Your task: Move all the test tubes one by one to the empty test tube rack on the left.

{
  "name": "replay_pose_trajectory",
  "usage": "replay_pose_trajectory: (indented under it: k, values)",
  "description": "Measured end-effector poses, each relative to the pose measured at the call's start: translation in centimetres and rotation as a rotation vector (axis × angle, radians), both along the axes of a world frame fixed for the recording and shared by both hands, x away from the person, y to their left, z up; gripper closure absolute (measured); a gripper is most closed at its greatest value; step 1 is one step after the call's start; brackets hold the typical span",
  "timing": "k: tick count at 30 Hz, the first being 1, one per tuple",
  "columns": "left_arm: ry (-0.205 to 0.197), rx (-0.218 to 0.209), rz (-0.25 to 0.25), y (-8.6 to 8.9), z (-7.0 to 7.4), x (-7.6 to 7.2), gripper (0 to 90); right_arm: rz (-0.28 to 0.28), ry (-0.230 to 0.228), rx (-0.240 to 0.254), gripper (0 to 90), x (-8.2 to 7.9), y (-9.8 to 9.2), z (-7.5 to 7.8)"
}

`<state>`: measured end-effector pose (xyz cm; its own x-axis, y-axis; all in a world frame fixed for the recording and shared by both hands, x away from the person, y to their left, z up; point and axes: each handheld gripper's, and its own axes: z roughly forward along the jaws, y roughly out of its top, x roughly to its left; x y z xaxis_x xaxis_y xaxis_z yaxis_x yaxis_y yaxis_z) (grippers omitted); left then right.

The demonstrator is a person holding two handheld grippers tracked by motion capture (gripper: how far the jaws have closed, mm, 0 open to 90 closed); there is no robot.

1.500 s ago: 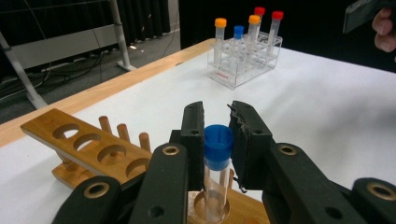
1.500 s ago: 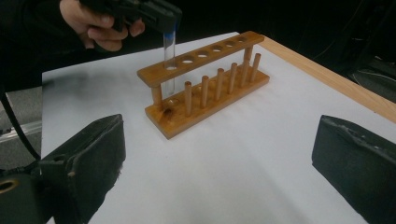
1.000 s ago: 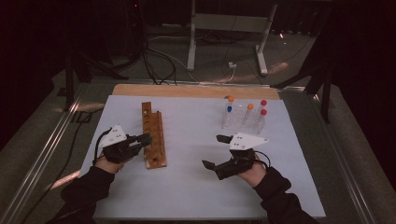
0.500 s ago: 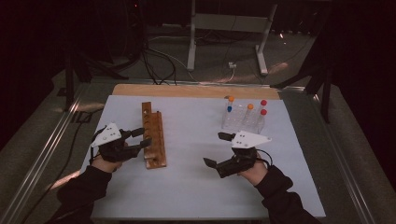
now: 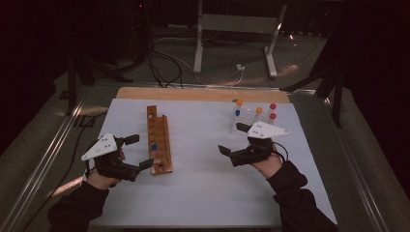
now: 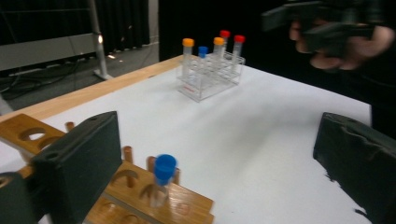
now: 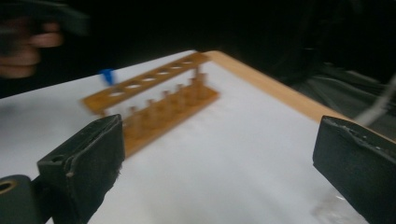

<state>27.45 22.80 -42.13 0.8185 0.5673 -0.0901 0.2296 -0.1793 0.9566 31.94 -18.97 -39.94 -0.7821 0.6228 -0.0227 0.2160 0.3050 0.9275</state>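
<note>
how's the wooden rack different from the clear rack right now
The wooden rack is brown, long and narrow; the clear rack is see-through and boxier. The wooden rack holds one blue-capped tube, the clear rack five tubes with orange, blue and red caps. The wooden rack sits by the left gripper, the clear one beyond the right gripper. Both stand on the white table.

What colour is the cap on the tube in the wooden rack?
Blue cap, best in the left gripper view.

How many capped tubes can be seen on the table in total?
6. One blue-capped tube stands in the wooden rack. Five more, two orange, two red and one blue, stand in the clear rack. None seems hidden.
</note>
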Motion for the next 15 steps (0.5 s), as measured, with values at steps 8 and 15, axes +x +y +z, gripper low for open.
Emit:
replay_pose_trajectory:
  k: [8, 15]
  values:
    - [-0.007, 0.000, -0.005, 0.0, -0.8, -0.8, 0.6, -0.182, 0.010, -0.033, 5.9, 3.1, -0.8, -2.2]
    - [-0.010, -0.005, 0.001, 0.4, -1.1, -0.8, 0.6, -0.335, 0.044, -0.045, 14.4, 6.3, -1.5, -4.5]
